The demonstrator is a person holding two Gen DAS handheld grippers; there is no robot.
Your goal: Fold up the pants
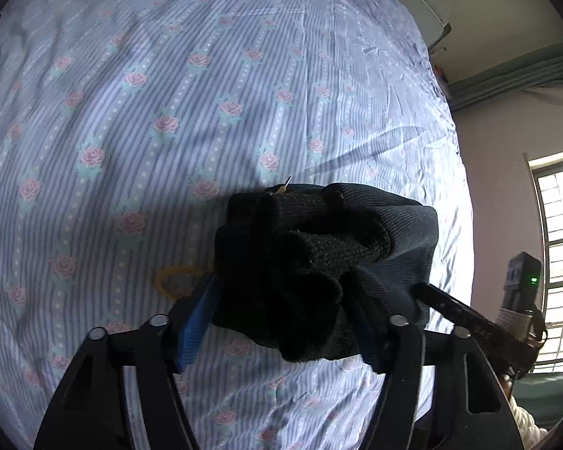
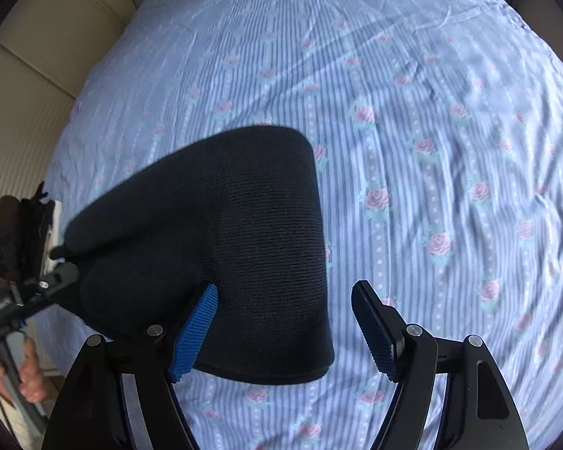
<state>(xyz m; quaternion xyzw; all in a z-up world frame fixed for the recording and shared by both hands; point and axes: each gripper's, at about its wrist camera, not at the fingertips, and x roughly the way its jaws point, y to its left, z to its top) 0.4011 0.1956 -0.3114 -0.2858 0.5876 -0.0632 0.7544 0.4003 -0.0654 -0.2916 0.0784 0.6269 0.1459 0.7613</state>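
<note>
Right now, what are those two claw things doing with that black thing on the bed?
A person is folding black pants on a flowery blue striped bed sheet, holding one gripper in each hand. The left gripper has a bunched-up wad of the pants between its fingers. The right gripper is open, its fingers either side of the pants' edge. The pants are already folded into a small bundle.
</note>
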